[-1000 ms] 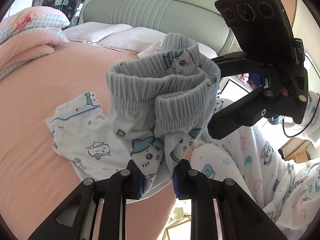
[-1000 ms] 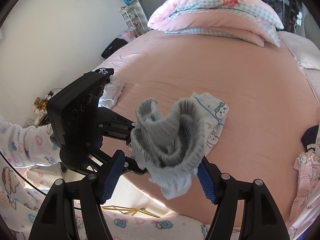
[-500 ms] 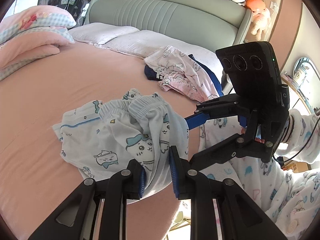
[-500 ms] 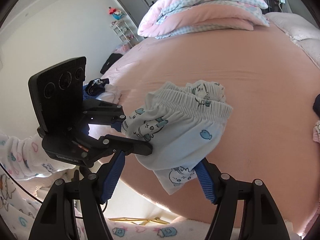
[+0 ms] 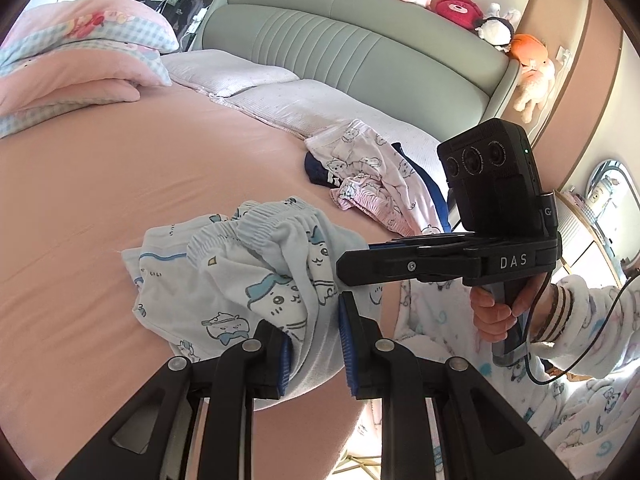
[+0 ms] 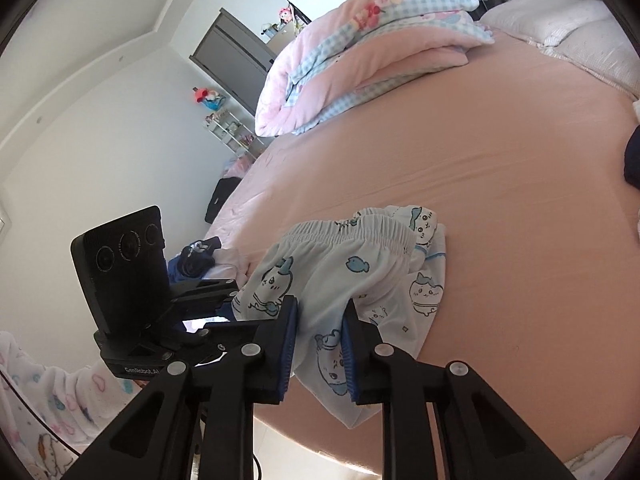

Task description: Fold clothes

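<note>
Both my tongs pinch the cat-print shorts (image 5: 256, 280): left tongs (image 5: 312, 344) and right tongs (image 6: 320, 344) each squeeze cloth between narrow jaws. Beyond the tips, the shorts sag bunched on the pink bed (image 6: 500, 184). I'd pull sideways gently, flattening wrinkles.

Two close wrist views across the bed (image 5: 100, 184), facing opposite ways, sharing the shorts (image 5: 256, 280).

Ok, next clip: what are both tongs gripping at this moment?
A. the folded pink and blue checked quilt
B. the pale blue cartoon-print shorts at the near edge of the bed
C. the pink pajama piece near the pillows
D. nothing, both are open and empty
B: the left tongs and the right tongs each pinch fabric of the pale blue cartoon-print shorts between their blue pads.
</note>
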`<move>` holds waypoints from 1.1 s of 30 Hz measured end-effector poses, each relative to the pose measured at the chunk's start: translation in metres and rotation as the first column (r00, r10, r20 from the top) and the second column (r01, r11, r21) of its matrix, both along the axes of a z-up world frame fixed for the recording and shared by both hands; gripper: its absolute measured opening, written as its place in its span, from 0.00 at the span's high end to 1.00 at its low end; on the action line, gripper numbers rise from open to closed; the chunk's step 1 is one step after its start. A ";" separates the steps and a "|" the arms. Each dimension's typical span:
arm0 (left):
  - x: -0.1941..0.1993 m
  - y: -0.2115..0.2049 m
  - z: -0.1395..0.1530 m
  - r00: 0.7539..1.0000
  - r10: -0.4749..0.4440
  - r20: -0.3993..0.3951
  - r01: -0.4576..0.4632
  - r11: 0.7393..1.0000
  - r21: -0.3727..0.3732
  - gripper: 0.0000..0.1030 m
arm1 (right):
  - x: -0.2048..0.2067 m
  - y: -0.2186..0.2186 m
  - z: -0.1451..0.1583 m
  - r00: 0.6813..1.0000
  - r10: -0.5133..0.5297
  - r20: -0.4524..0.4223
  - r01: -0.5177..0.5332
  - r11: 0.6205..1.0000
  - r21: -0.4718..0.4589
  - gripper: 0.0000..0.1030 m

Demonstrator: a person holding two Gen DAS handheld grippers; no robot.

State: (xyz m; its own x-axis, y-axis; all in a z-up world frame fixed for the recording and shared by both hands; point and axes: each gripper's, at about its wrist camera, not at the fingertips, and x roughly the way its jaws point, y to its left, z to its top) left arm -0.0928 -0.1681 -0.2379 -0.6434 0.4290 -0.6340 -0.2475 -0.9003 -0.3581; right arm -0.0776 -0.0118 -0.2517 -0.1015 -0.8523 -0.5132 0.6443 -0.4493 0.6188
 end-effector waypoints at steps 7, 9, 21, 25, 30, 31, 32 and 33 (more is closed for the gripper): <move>-0.004 0.003 0.004 1.000 0.026 -0.013 -0.027 0.997 -0.077 0.82 | 0.004 -0.025 0.021 0.989 0.020 -0.148 0.003 0.988 0.155 0.81; -0.008 0.002 0.004 0.999 0.037 -0.013 -0.038 0.995 -0.096 0.82 | 0.000 -0.032 0.022 0.986 0.018 -0.165 0.012 0.983 0.182 0.81; -0.034 -0.021 0.006 0.996 0.086 -0.038 -0.090 0.990 -0.107 0.82 | -0.028 -0.057 0.026 0.981 -0.036 -0.188 0.071 0.980 0.184 0.81; -0.045 -0.029 -0.006 0.995 0.097 -0.019 -0.098 0.990 -0.098 0.82 | -0.037 -0.066 0.019 0.980 -0.047 -0.195 0.088 0.974 0.210 0.81; -0.054 -0.044 -0.031 0.989 0.137 0.047 -0.134 0.990 -0.049 0.82 | -0.046 -0.076 -0.002 0.984 -0.041 -0.173 0.087 0.960 0.265 0.81; -0.053 -0.048 -0.035 0.987 0.147 0.059 -0.145 0.989 -0.033 0.82 | -0.047 -0.077 -0.006 0.986 -0.040 -0.164 0.084 0.958 0.273 0.81; -0.053 -0.051 -0.039 0.985 0.157 0.069 -0.156 0.988 -0.017 0.82 | -0.048 -0.078 -0.010 0.987 -0.038 -0.157 0.082 0.956 0.281 0.81; -0.053 -0.054 -0.041 0.983 0.163 0.078 -0.164 0.986 -0.002 0.82 | -0.048 -0.078 -0.012 0.987 -0.036 -0.154 0.080 0.953 0.291 0.81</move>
